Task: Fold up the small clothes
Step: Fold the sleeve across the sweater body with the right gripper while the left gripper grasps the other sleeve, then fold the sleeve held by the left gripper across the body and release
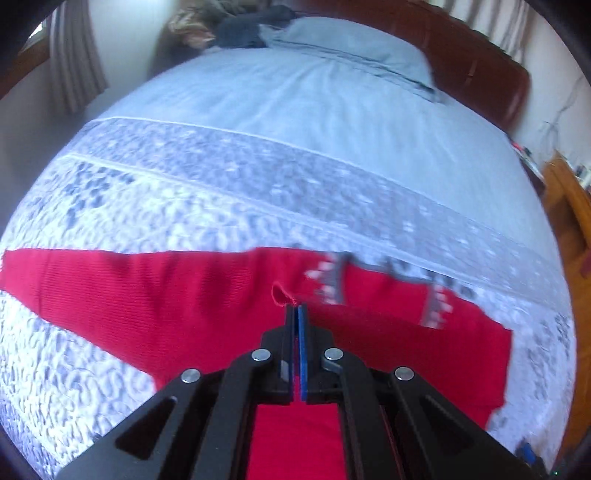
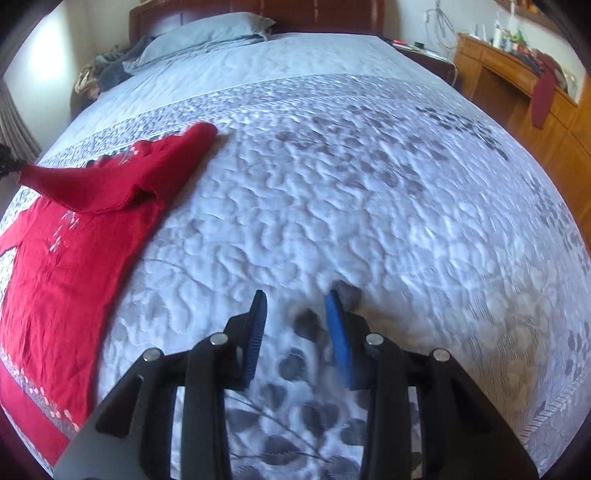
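A small red garment [image 1: 147, 306] with grey and white patterned trim lies on the quilted bed. My left gripper [image 1: 296, 308] is shut on a pinch of its red fabric, and the cloth bunches just past the fingertips. In the right wrist view the red garment [image 2: 62, 266] lies at the left, with one part lifted and pulled toward the left edge. My right gripper [image 2: 295, 299] is open and empty above the bare quilt, well to the right of the garment.
The grey leaf-patterned quilt [image 2: 369, 184] covers the bed. A grey pillow [image 2: 207, 35] and dark clothes [image 2: 110, 74] lie at the headboard. A wooden dresser [image 2: 535, 122] stands along the right side, with a dark red cloth hanging off it.
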`<state>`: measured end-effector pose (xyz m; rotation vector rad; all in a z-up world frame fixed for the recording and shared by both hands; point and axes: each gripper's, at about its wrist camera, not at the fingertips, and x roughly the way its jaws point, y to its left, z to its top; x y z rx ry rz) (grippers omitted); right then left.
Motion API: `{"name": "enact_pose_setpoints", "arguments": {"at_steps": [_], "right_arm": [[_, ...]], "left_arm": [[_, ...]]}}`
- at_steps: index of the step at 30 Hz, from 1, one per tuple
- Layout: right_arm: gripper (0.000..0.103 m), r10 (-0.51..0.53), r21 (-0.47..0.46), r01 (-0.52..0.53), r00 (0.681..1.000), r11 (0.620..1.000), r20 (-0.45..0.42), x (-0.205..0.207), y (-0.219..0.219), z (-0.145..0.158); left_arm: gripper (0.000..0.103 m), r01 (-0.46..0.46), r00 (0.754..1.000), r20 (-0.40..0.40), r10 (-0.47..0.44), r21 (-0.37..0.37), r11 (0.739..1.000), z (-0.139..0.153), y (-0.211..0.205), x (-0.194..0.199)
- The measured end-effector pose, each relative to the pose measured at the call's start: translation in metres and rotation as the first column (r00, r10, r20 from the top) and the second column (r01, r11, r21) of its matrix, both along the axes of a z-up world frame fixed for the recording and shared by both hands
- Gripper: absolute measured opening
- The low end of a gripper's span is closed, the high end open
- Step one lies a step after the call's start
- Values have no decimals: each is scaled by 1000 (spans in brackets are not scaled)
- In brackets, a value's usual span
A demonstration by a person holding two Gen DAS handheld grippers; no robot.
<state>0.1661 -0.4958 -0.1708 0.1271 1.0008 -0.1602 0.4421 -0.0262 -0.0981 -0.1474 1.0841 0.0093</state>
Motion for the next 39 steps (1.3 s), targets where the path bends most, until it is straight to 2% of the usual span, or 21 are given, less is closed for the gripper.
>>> {"name": "enact_pose_setpoints", "arguments": {"at_steps": [2,4,7,10,12,15,17,18,19,21,23,26,28,29,30,31,32,33,34,36,39], "right_arm": [[39,19,18,-19,1000,1000,-11,18,10,5],[48,52,70,-49,998,996,-28,42,23,9],[55,103,170,-91,992,981,-68,83,40,12],[55,129,230,-97,983,968,-130,124,55,10],[56,133,282,-81,976,956,-171,147,61,5],[55,119,333,-35,964,942,-236,167,64,-9],[42,108,349,-3,954,937,-279,176,66,-20],[25,111,368,6,949,930,-295,178,67,-25],[19,101,382,23,948,924,-301,178,66,-28],[13,89,373,31,950,927,-300,175,63,-29],[11,76,362,47,945,931,-318,173,59,-35],[11,75,324,42,938,945,-340,177,62,-41],[17,78,284,17,944,959,-320,178,68,-31],[22,69,256,13,949,967,-307,175,69,-25],[33,54,217,11,954,976,-294,170,72,-18],[36,40,156,2,963,988,-267,163,77,-7],[36,35,108,-8,968,994,-249,157,82,2],[36,33,56,-20,973,998,-229,148,91,13],[36,40,44,-31,976,999,-214,142,95,19],[36,102,81,-88,976,993,-191,132,113,30],[36,202,144,-175,959,974,-199,127,149,29]], "left_arm": [[1,-13,999,-41,12,-15,1000,-21,16,5],[1,-22,997,-79,19,-32,999,-39,20,2],[4,-29,993,-114,24,-41,999,-57,23,-7],[15,-63,994,-92,59,-42,997,-55,30,-19],[17,-62,996,-60,59,-55,997,-45,36,-22],[19,35,997,-71,-42,-98,995,-46,18,-18],[19,97,988,-109,-110,-120,988,-58,1,-13],[19,113,984,-126,-127,-119,986,-65,-6,-11],[19,112,982,-142,-125,-98,989,-73,-10,-9],[19,100,977,-182,-110,-64,993,-88,-12,-4],[19,90,964,-249,-97,-39,995,-112,-9,-2],[19,103,966,-231,-114,-56,993,-121,-6,-7],[19,93,969,-220,-110,-89,992,-116,-2,-10],[24,87,969,-220,-114,-129,988,-110,4,-14],[30,88,970,-210,-118,-149,985,-103,12,-19],[42,96,975,-184,-122,-145,985,-94,20,-25],[52,101,980,-158,-119,-119,988,-88,32,-30],[55,99,985,-133,-109,-77,992,-80,46,-35],[59,90,988,-123,-96,-57,994,-76,59,-37],[61,24,991,-130,-30,-52,998,-70,107,-42],[61,-139,978,-165,131,-37,990,-70,190,-46]]}}
